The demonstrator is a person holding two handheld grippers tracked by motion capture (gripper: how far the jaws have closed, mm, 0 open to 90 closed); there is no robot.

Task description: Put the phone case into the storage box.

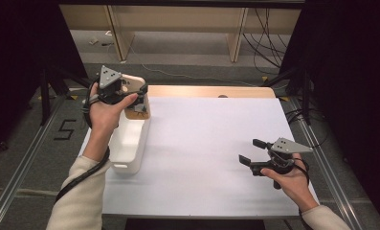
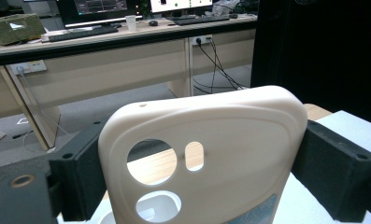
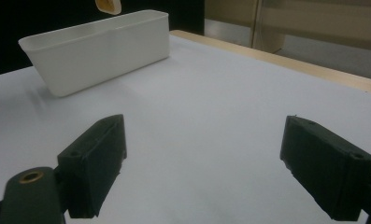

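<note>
Cream phone case (image 2: pixel 211 154) clamped in left tool (image 1: pixel 130 98) above white bin (image 1: pixel 130 139), right tool (image 1: pixel 254 152) — open, empty.

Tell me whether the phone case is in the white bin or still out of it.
Out. The left gripper holds the phone case between its jaws above the far end of the white bin, not resting inside.

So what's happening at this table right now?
A person holds a gripper in each hand. The left gripper is shut on a cream phone case, holding it by its two side edges above the far end of a white bin at the table's left edge. The right gripper is open with nothing between its jaws, low over the table's right side and pointing toward the bin.
</note>
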